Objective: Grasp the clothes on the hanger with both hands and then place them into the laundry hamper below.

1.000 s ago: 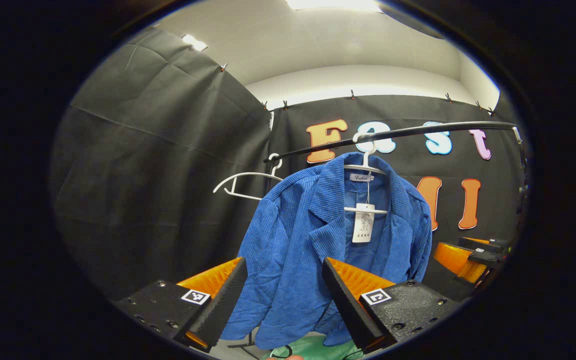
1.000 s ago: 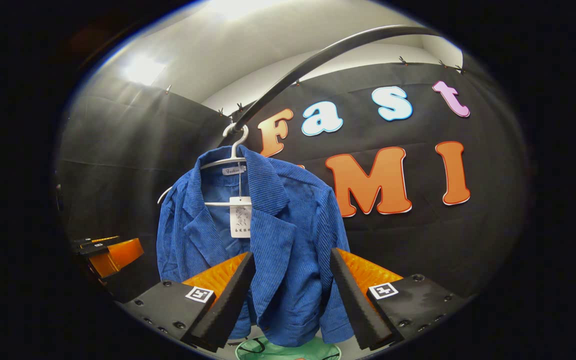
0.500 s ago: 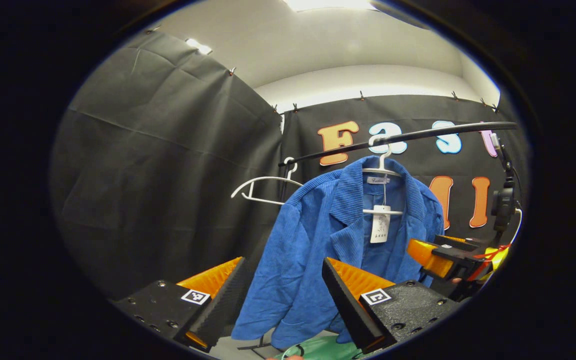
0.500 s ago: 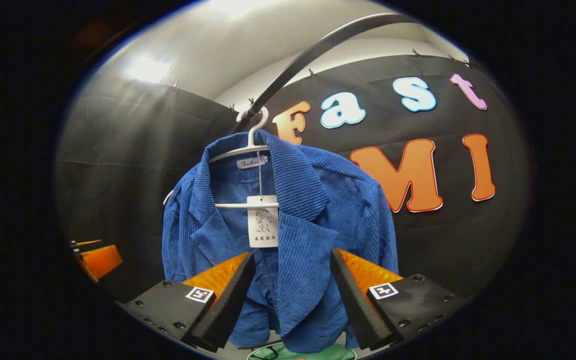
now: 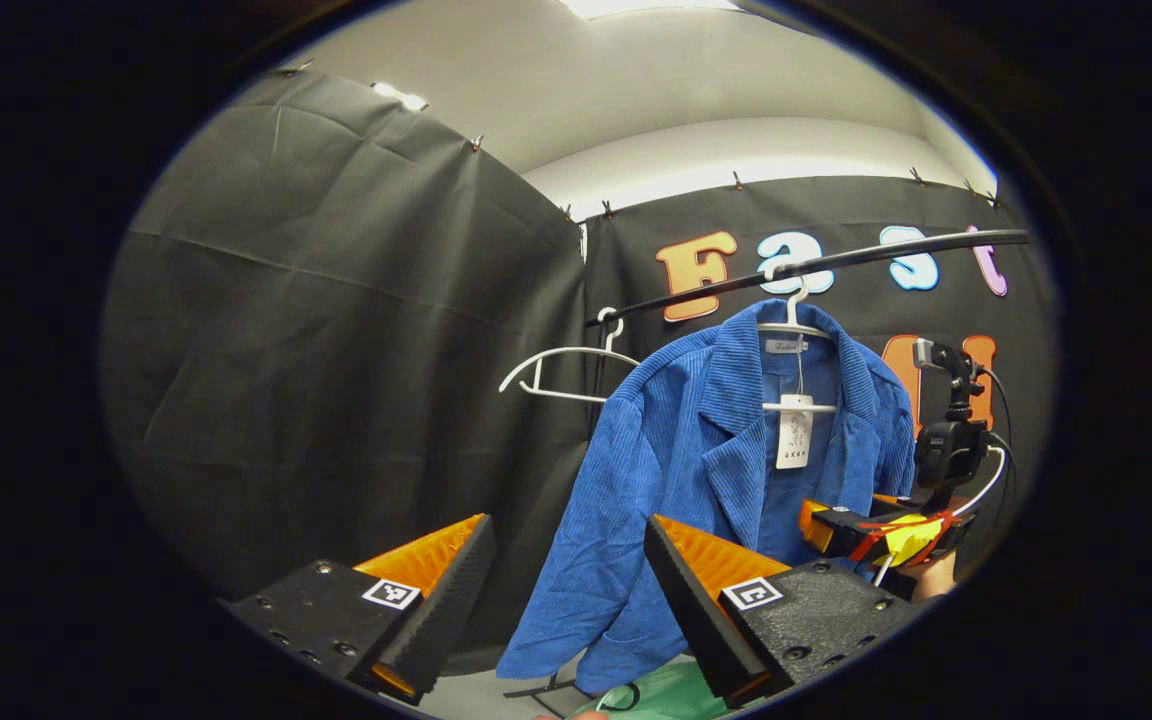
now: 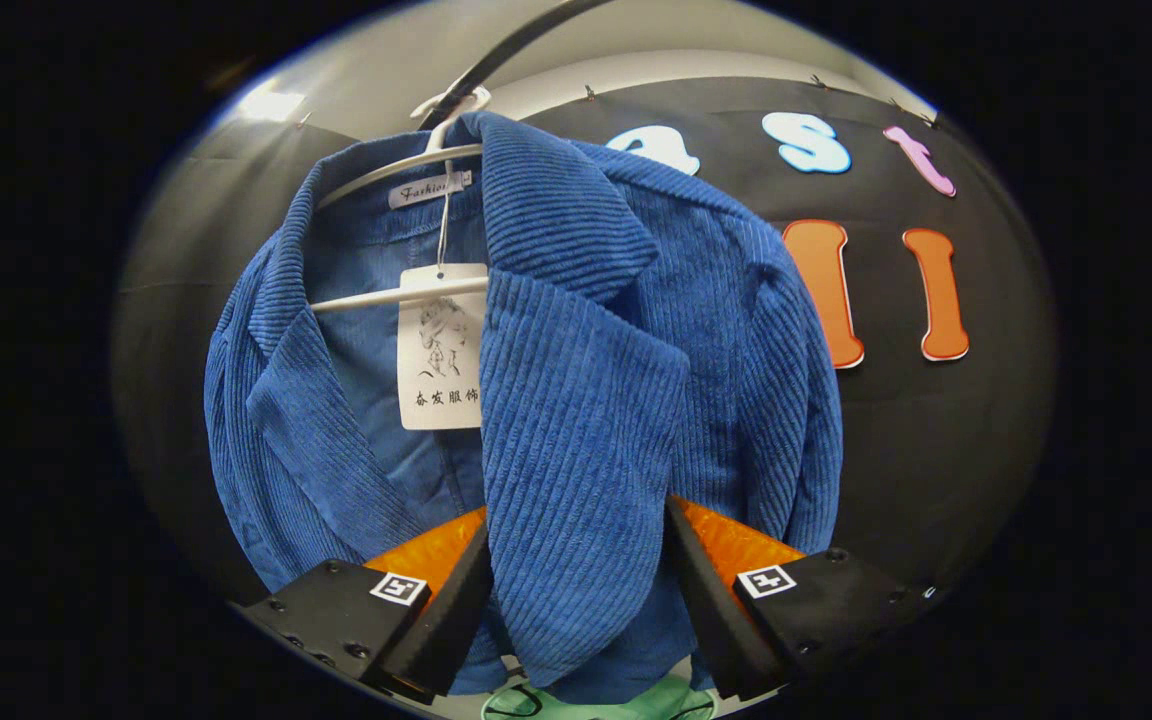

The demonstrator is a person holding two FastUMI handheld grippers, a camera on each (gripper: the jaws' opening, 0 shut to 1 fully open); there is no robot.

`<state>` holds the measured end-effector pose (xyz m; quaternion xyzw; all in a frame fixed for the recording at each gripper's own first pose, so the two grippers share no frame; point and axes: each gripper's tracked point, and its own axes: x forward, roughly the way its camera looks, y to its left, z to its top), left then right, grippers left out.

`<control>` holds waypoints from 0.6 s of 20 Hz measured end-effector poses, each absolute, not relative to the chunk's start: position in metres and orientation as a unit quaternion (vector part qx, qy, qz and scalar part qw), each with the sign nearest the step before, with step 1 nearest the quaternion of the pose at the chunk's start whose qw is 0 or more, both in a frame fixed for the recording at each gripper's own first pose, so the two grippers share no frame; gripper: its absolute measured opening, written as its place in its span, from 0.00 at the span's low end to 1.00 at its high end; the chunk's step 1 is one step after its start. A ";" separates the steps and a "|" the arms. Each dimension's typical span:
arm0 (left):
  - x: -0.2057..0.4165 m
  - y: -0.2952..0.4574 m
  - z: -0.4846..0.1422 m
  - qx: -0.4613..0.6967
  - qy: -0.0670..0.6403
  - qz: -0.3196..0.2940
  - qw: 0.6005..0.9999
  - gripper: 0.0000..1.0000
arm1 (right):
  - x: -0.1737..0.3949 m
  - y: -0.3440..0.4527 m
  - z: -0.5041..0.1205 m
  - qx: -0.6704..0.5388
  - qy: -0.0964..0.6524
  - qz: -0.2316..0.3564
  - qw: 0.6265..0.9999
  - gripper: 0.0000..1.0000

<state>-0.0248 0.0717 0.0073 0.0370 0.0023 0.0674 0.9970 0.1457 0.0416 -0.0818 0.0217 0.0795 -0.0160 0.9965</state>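
While the blue corduroy jacket (image 6: 576, 400) hangs on its white hanger (image 6: 386, 165) from the black rail (image 5: 816, 265), I count nothing of the task as done. My right gripper (image 6: 576, 590) has its fingers spread, with the jacket's front panel hanging between them, not yet pinched as far as I can judge. My left gripper (image 5: 566, 590) is spread wide too, off to the side of the jacket and apart from it. Below, the green laundry hamper (image 6: 656, 700) waits under the hem. Left to do: grip with both, lift the jacket off, lower it in.
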 end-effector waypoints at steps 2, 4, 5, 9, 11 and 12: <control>-0.024 0.069 0.003 0.035 0.005 0.065 0.997 0.92 | 0.138 0.033 -0.073 0.027 0.072 -0.015 0.997 0.63; -0.021 0.059 -0.001 0.024 0.009 0.055 0.998 0.92 | 0.124 0.028 -0.061 0.031 0.055 -0.006 0.998 0.32; -0.018 0.051 -0.003 0.017 0.010 0.045 0.999 0.92 | 0.115 0.026 -0.053 0.033 0.045 0.003 0.998 0.17; 0.004 0.010 -0.015 -0.005 0.020 -0.009 1.000 0.92 | 0.085 0.021 -0.025 0.027 0.020 0.028 0.999 0.12; 0.018 -0.016 -0.021 -0.021 0.026 -0.040 0.999 0.92 | 0.068 0.014 -0.004 0.024 -0.001 0.028 0.999 0.05; 0.026 -0.029 -0.023 -0.032 0.029 -0.055 0.998 0.92 | 0.059 0.010 0.008 0.022 -0.013 0.026 0.999 0.12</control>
